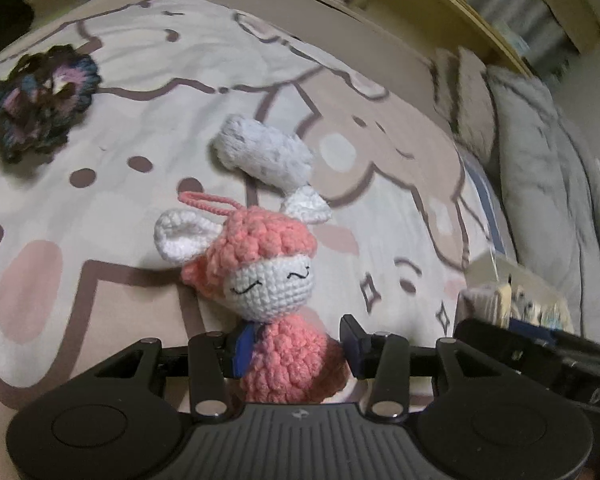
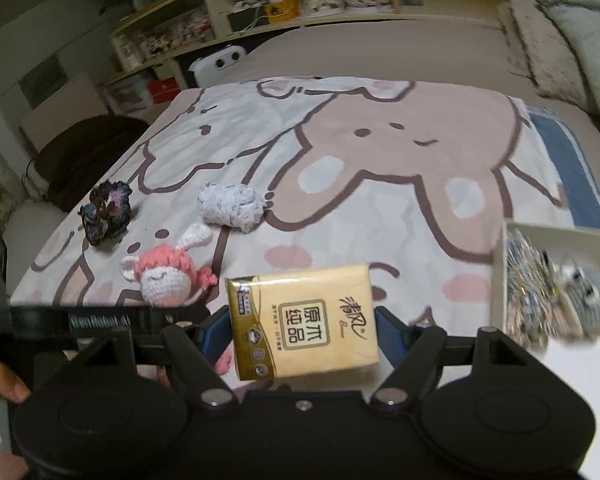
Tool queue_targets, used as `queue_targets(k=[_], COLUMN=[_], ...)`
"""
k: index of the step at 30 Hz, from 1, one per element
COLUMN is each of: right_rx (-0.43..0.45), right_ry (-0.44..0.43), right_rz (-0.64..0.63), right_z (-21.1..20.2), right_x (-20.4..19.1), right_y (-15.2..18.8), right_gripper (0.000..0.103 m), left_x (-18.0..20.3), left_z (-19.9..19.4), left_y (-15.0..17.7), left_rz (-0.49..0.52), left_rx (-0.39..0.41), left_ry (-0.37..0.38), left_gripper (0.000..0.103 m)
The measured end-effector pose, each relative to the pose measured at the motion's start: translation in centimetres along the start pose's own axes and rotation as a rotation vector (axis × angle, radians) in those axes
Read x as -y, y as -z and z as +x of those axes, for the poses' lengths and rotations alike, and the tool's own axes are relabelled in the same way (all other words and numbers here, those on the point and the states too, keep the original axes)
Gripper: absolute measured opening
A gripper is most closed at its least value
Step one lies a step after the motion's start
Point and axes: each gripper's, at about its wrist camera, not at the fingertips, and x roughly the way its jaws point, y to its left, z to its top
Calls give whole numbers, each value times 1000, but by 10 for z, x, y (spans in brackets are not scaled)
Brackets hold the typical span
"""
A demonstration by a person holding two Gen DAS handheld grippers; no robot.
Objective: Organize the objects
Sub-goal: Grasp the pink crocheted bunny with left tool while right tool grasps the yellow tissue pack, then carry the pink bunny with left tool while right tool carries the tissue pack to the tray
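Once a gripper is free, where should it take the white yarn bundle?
Probably across the middle of the white yarn bundle, coming down from above. It lies flat on the blanket as a soft elongated lump, clear of the dark flower. Close across its shorter width.

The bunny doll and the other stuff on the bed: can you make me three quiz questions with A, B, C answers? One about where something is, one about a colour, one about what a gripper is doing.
1. Where is the white yarn bundle?
A. In the box
B. On the blanket, beyond the doll
C. In a gripper

2. What colour is the doll's hat?
A. Pink
B. Green
C. Black

3. What is the right gripper doing?
A. Hanging open
B. Holding a tissue pack
C. Holding the dark flower

Answers:
1. B, it lies on the cartoon blanket past the doll's ears.
2. A, pink yarn covers its head.
3. B, the yellow tissue pack sits clamped between its fingers.
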Motion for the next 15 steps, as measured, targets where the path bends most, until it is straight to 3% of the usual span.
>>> queue_targets(k=[8, 15], right_rx=[19, 28], right_ry=[2, 10], right_rz=[65, 76], right_z=[-12, -13], right_x=[5, 12], right_y=[12, 13], right_gripper=[75, 75], left_x=[6, 11], left_z=[18, 11], left_y=[6, 6], left_rz=[36, 46], left_rx=[-7, 19], left_ry=[-74, -66], left_gripper=[51, 47])
